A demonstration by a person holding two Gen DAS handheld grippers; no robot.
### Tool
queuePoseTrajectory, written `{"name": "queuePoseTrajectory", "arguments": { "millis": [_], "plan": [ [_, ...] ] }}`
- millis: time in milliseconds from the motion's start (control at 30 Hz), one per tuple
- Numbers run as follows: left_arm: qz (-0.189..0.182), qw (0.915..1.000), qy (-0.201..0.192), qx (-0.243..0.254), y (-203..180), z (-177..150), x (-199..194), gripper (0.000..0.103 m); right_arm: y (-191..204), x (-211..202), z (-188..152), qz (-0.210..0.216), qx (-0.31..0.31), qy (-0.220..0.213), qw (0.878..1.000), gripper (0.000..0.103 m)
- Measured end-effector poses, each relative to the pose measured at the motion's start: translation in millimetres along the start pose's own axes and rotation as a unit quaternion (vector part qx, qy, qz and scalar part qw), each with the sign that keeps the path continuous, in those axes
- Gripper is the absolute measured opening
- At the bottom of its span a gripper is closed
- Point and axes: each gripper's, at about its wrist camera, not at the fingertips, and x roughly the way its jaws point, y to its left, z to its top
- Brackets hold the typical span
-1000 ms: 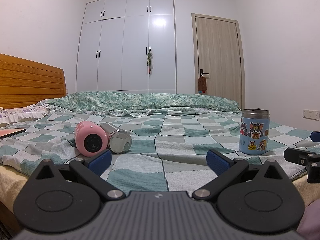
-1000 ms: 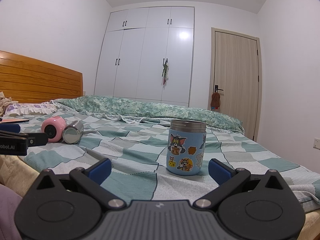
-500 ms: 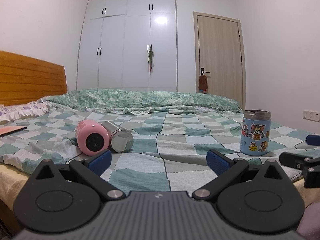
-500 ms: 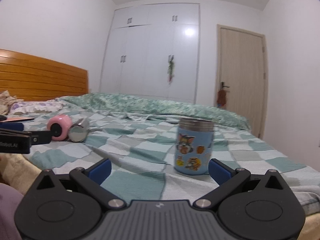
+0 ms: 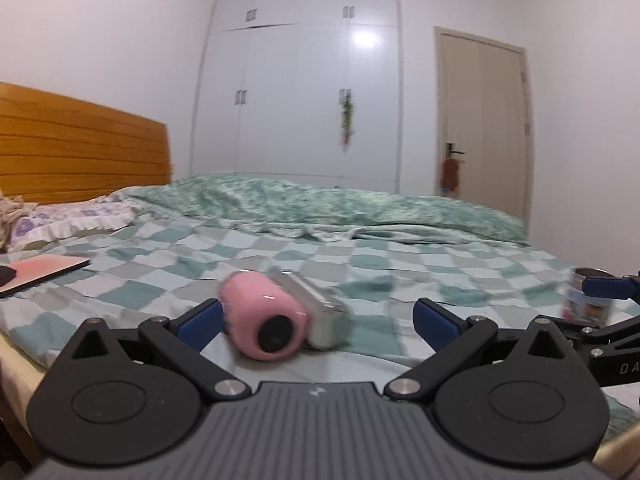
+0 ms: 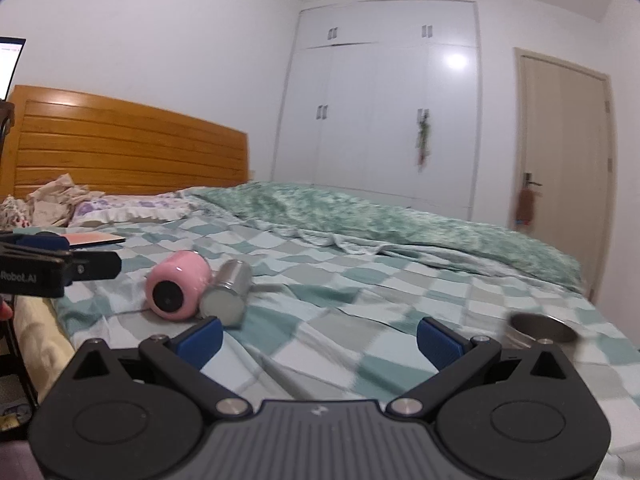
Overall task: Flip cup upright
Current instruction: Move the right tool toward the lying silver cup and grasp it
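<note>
Closest to the left wrist camera, the left gripper (image 5: 316,318) is hanging low over the bed edge with its blue-padded fingers (image 5: 200,320) standing wide apart and clamping nothing. Just beyond them, nearer the left pad than the right, the pink cup (image 5: 266,314) is lying on its side on the checked bedspread (image 5: 400,264), its dark-centred end facing the camera. A steel cup (image 5: 320,312) is lying on its side too, touching the pink one on its right — both are blurred in this view. Off at the right edge, the right gripper (image 5: 608,308) is showing one blue pad in front of a blue sticker-covered cup (image 5: 586,300), which is standing with its steel rim up.

Over on the right wrist view, the right gripper (image 6: 320,338) is likewise spreading its pads wide, with only bedspread (image 6: 360,300) between them. Behind its right-hand linkage, the steel rim of the sticker-covered cup (image 6: 540,330) is peeking out, blurred. Further off to the left, the pink cup (image 6: 178,290) and the steel cup (image 6: 228,294) are resting side by side, touching, and the left gripper (image 6: 60,266) is reaching in from the left edge near them.

Further back, a flat pink tablet (image 5: 44,270) is lying near a pillow (image 5: 76,218) — behind them a wooden headboard (image 5: 80,148) is standing. Farthest away, a white wardrobe (image 5: 304,88) and a pale door (image 5: 484,120) are lining the wall.
</note>
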Motion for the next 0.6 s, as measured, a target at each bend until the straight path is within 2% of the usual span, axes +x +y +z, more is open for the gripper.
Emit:
{"name": "queuePoseTrajectory", "arguments": {
  "millis": [200,333,500,600],
  "plan": [
    [0.028,0.9995,0.017,-0.003,41,14,34,0.103,26,69,24,0.033,-0.013,0.030,0.999,0.103],
    [0.027,0.9992,0.025,-0.012,66,17,56,0.103,40,109,36,0.037,-0.019,0.050,0.998,0.103],
    [0.046,0.9983,0.036,-0.006,87,19,77,0.103,49,158,48,0.042,-0.005,0.092,0.995,0.103],
    [0.054,0.9977,0.040,0.003,95,20,89,0.103,52,186,53,0.027,-0.006,0.119,0.993,0.103]
  ]
}}
